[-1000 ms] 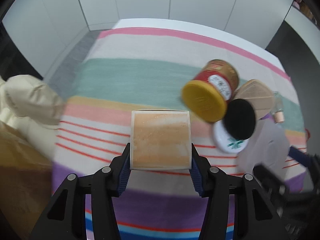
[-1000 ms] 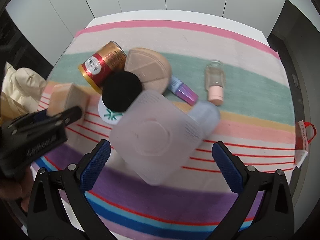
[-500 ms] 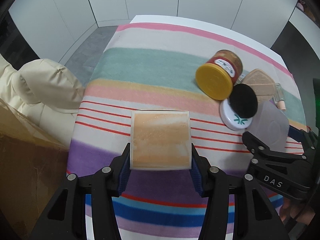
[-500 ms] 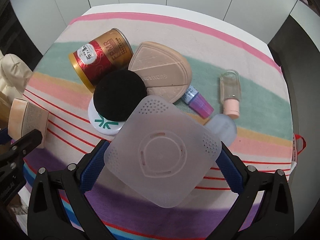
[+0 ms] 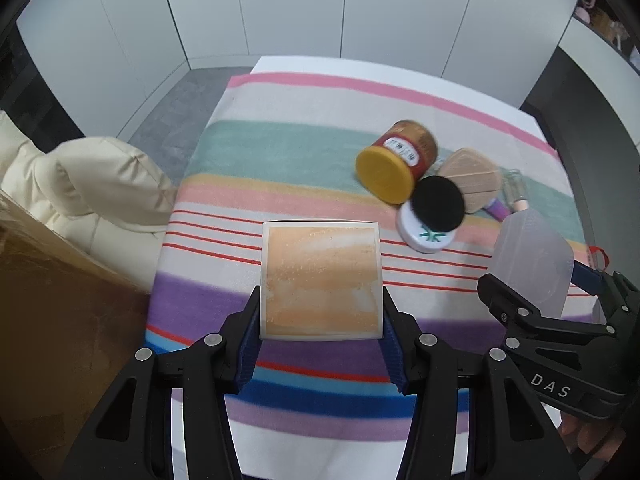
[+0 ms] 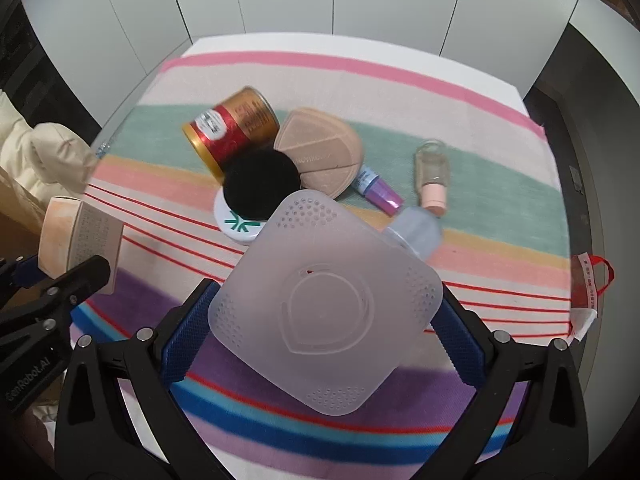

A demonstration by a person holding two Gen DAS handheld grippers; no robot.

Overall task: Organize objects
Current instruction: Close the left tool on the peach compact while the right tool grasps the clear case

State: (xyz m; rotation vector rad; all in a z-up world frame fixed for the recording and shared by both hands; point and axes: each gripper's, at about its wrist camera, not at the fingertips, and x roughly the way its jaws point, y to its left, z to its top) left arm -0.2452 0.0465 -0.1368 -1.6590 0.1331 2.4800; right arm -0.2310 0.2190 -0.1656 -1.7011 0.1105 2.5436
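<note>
- The left gripper (image 5: 320, 320) is clamped on an orange-faced square box (image 5: 319, 283); the blue pads press its left and right edges, and its broad face is turned to the camera.
- The right gripper (image 6: 320, 320) is clamped on a translucent square case (image 6: 326, 306), gripped across two opposite corners so that it sits diamond-wise between the jaws.
- Both items appear held clear above the striped cloth (image 5: 288, 148); neither touches it.
- The box has no marked long axis; its thin edge, printed with small text, faces the right gripper.
- Remaining clutter lies ahead of the right gripper: a red-and-gold tin (image 6: 232, 128) on its side with its yellow lid toward the left gripper, a black round puff (image 6: 260, 184), and a beige wedge sponge (image 6: 320, 150).
- Judgement: the right hand is nearer that pile; the left has open cloth ahead for set-down.
</note>
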